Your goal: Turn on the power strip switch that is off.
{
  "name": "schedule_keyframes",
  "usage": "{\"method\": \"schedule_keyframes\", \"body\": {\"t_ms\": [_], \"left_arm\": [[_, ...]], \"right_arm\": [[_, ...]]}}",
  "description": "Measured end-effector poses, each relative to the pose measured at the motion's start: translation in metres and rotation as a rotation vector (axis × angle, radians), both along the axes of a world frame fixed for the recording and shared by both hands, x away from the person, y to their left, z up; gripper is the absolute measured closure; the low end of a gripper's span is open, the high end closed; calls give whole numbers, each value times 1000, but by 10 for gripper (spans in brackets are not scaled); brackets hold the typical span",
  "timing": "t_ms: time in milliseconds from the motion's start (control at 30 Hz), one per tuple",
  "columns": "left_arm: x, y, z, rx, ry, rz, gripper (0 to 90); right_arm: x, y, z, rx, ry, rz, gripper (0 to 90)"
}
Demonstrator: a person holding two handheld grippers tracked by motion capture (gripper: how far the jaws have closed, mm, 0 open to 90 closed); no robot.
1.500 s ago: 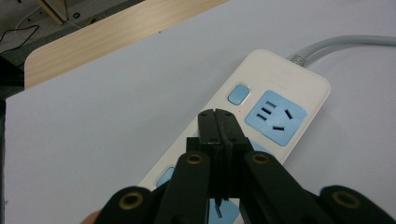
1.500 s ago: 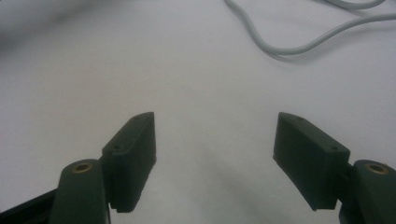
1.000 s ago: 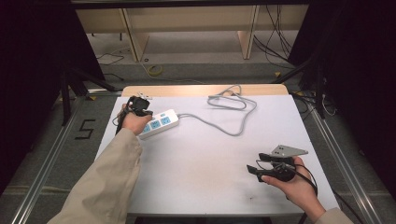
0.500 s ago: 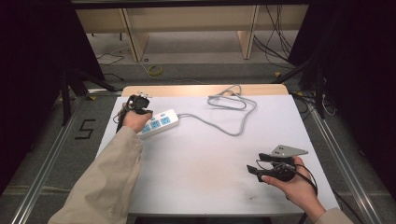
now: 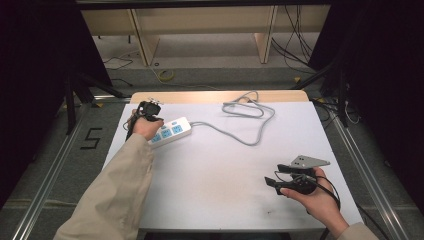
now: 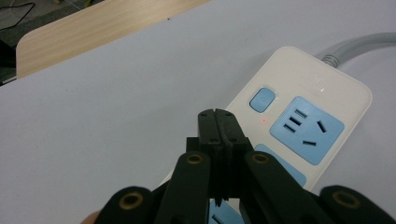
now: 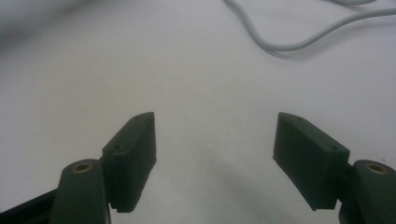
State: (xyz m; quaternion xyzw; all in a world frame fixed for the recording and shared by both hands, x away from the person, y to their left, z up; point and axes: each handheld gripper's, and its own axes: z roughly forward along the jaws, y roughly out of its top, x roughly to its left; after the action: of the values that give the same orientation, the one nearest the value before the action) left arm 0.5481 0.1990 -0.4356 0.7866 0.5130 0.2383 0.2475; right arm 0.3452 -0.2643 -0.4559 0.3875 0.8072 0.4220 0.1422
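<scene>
Two things worry me from here, and both come down to the closed tips of my left gripper (image 6: 217, 122) hovering over the power strip (image 5: 171, 131). Its jaws are pressed flat together with nothing between them, poised just short of the small blue switch (image 6: 262, 99) at the cord end of the strip, and a tiny red light (image 6: 264, 120) beside that switch suggests the strip is live. The strip lies at the far left of the white table (image 5: 215, 200), close to my left hand, with its grey cord (image 5: 240, 125) looping away towards the back edge. If I push down off centre, I judge the tips could slide off the switch and land on the blue socket (image 6: 307, 129) next to it, or simply shove the light strip sideways, since nothing pins it down. The second risk is the angle: I am coming in slanted, so a hard press may tip or skate the strip rather than click the switch. I cannot quite tell from the high view whether the tips already touch the plastic, so I would treat the gap as uncertain. My right gripper (image 7: 215, 158) sits well apart at the near right, jaws spread wide over bare table and holding nothing, so it gives no bracing; bringing it over carelessly could snag the cord.
</scene>
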Motion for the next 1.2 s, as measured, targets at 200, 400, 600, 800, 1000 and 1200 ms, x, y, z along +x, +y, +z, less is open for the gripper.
{"method": "schedule_keyframes", "body": {"t_ms": [200, 400, 600, 800, 1000, 1200], "left_arm": [[2, 1, -2, 2, 5, 3, 900], [4, 1, -4, 6, 13, -2, 900], [5, -2, -5, 11, 21, -17, 900], [6, -5, -7, 26, 42, -26, 900], [9, -7, -6, 30, 52, -24, 900], [10, -8, -4, 42, 61, -32, 900]], "right_arm": [[0, 0, 0, -1, -3, -3, 304], [0, 0, 0, -2, -1, -3, 304], [0, 0, 0, -3, -1, -2, 304], [0, 0, 0, -2, -2, -1, 304], [0, 0, 0, -4, -1, 1, 305], [0, 0, 0, -4, 0, 1, 305]]}}
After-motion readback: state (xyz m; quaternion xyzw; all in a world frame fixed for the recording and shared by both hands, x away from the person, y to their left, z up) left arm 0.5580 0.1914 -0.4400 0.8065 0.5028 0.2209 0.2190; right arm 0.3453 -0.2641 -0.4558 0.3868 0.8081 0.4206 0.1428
